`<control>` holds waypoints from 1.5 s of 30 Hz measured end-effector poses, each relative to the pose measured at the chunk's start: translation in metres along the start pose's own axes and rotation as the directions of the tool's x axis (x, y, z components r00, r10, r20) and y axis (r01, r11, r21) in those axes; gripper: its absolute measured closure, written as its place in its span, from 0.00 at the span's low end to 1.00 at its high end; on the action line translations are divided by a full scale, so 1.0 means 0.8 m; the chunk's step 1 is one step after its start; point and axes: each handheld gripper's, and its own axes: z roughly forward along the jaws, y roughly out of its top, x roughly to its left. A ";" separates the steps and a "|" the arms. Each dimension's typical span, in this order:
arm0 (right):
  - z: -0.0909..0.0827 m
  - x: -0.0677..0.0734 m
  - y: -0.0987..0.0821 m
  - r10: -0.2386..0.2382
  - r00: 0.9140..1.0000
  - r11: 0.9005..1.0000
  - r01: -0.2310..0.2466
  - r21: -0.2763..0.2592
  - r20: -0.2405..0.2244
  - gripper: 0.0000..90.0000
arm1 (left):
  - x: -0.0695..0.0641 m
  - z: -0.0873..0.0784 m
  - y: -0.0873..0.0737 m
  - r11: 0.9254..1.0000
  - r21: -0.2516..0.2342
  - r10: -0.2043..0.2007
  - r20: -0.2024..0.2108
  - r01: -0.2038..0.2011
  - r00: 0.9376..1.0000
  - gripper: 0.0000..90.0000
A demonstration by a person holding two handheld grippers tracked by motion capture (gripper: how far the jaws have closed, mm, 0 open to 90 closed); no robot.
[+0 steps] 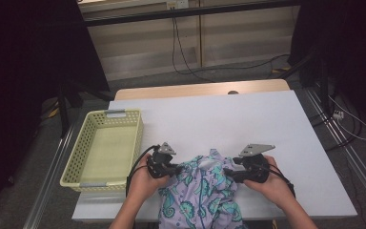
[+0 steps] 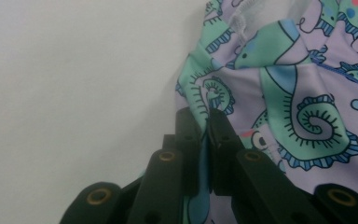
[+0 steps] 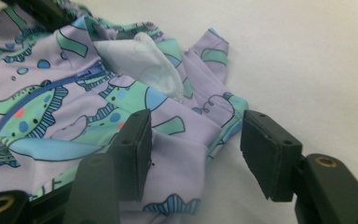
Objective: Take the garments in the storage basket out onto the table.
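We see the patterned garment bunched at the near edge of the white counter, right of the yellow basket. Our left gripper has its jaws clenched on a fold at the garment's left side. Our right gripper has released jaws straddling the cloth's right edge.

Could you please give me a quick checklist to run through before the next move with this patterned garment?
1. Left hand-held gripper clamped on the garment: ok, jaws pinch a fold.
2. Right hand-held gripper gripping the fabric: not ok, jaws stand apart around an edge.
3. Garment spread flat: not ok, it lies bunched.
4. Yellow basket ready to receive: ok, nothing lies in it.
5. Garment fully on the table: not ok, its near end overhangs the front edge.
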 end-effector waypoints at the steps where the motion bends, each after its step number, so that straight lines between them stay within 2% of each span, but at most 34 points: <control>1: 0.002 0.000 0.000 0.001 1.000 1.000 -0.001 0.006 0.005 0.50 | 0.002 -0.004 0.001 1.000 -0.010 0.003 -0.021 -0.003 1.000 0.95; 3: 0.004 -0.002 0.001 0.004 1.000 1.000 -0.004 -0.006 0.015 0.50 | 0.007 -0.014 0.003 0.999 -0.040 -0.009 -0.068 0.006 0.998 0.95; 4: 0.002 -0.005 0.003 0.020 1.000 0.999 -0.020 -0.027 0.017 0.50 | 0.010 -0.021 0.003 0.998 -0.057 -0.017 -0.075 0.013 0.997 0.95; 6: -0.005 -0.013 0.009 0.041 0.997 0.997 -0.037 -0.062 0.066 0.50 | 0.015 -0.031 0.003 0.996 -0.086 -0.031 -0.105 0.022 0.994 0.95; 8: -0.008 -0.021 0.013 0.052 0.993 0.996 -0.045 -0.072 0.102 0.49 | 0.018 -0.036 0.003 0.995 -0.095 -0.038 -0.121 0.026 0.992 0.95; 10: -0.004 -0.023 0.012 0.063 0.993 0.997 -0.057 -0.054 0.100 0.50 | 0.020 -0.036 0.002 0.996 -0.090 -0.037 -0.124 0.026 0.992 0.95; 12: 0.006 -0.022 0.008 0.064 0.995 0.998 -0.063 -0.014 0.081 0.50 | 0.021 -0.036 0.001 0.996 -0.084 -0.035 -0.136 0.024 0.990 0.95; 14: 0.016 -0.017 0.006 0.048 0.997 0.999 -0.050 0.022 0.068 0.51 | 0.021 -0.036 0.002 0.996 -0.086 -0.032 -0.141 0.020 0.990 0.95; 17: 0.025 -0.009 0.007 0.024 0.999 0.999 -0.026 0.045 0.048 0.68 | 0.021 -0.037 0.002 0.996 -0.091 -0.033 -0.139 0.021 0.990 0.95; 18: 0.026 -0.008 0.008 0.023 0.999 0.999 -0.024 0.045 0.028 0.81 | 0.022 -0.037 0.002 0.995 -0.092 -0.035 -0.137 0.022 0.990 0.95; 19: 0.026 -0.008 0.009 0.026 1.000 0.999 -0.025 0.046 -0.006 0.90 | 0.022 -0.037 0.002 0.995 -0.096 -0.037 -0.132 0.024 0.991 0.95; 22: 0.022 -0.011 0.009 0.037 0.999 0.998 -0.036 0.048 -0.021 0.95 | 0.022 -0.035 0.002 0.994 -0.104 -0.042 -0.117 0.030 0.992 0.95; 25: 0.001 -0.021 0.011 0.065 0.998 0.998 -0.065 -0.021 0.001 0.96 | 0.021 -0.034 0.003 0.992 -0.121 -0.035 -0.117 0.020 0.992 0.95; 27: -0.018 -0.029 0.011 0.072 0.996 0.996 -0.069 -0.065 0.045 0.96 | 0.020 -0.032 0.004 0.988 -0.150 -0.047 -0.109 0.030 0.993 0.95; 28: -0.028 -0.033 0.011 0.083 0.995 0.993 -0.077 -0.087 0.062 0.97 | 0.021 -0.032 0.006 0.990 -0.143 -0.032 -0.116 0.016 0.993 0.95; 29: -0.037 -0.038 0.009 0.083 0.992 0.992 -0.072 -0.107 0.097 0.97 | 0.020 -0.032 0.007 0.990 -0.140 -0.031 -0.129 0.013 0.991 0.95; 30: -0.046 -0.043 0.008 0.095 0.988 0.990 -0.080 -0.119 0.125 0.96 | 0.021 -0.031 0.006 0.989 -0.144 -0.035 -0.124 0.017 0.992 0.95; 31: -0.054 -0.048 0.006 0.116 0.985 0.986 -0.098 -0.136 0.131 0.96 | 0.022 -0.029 0.006 0.989 -0.145 -0.038 -0.126 0.020 0.991 0.95; 33: -0.065 -0.054 0.002 0.122 0.982 0.984 -0.100 -0.148 0.144 0.96 | 0.023 -0.025 0.005 0.992 -0.121 -0.036 -0.131 0.020 0.991 0.95; 36: -0.065 -0.055 -0.002 0.121 0.981 0.987 -0.101 -0.128 0.152 0.93 | 0.025 -0.020 0.004 0.993 -0.112 -0.039 -0.131 0.024 0.991 0.95; 39: -0.058 -0.055 -0.004 0.119 0.981 0.990 -0.106 -0.090 0.152 0.83 | 0.026 -0.018 0.003 0.994 -0.109 -0.044 -0.129 0.030 0.991 0.95; 40: -0.057 -0.055 -0.004 0.115 0.980 0.991 -0.102 -0.082 0.165 0.77 | 0.027 -0.018 0.003 0.993 -0.112 -0.046 -0.124 0.032 0.991 0.95; 42: -0.056 -0.055 -0.004 0.115 0.979 0.991 -0.101 -0.086 0.169 0.67 | 0.028 -0.019 0.002 0.993 -0.111 -0.048 -0.127 0.034 0.991 0.95; 45: -0.057 -0.049 0.003 0.060 0.981 0.994 -0.042 -0.104 0.182 0.57 | 0.025 -0.019 0.003 0.994 -0.108 -0.037 -0.140 0.022 0.990 0.95</control>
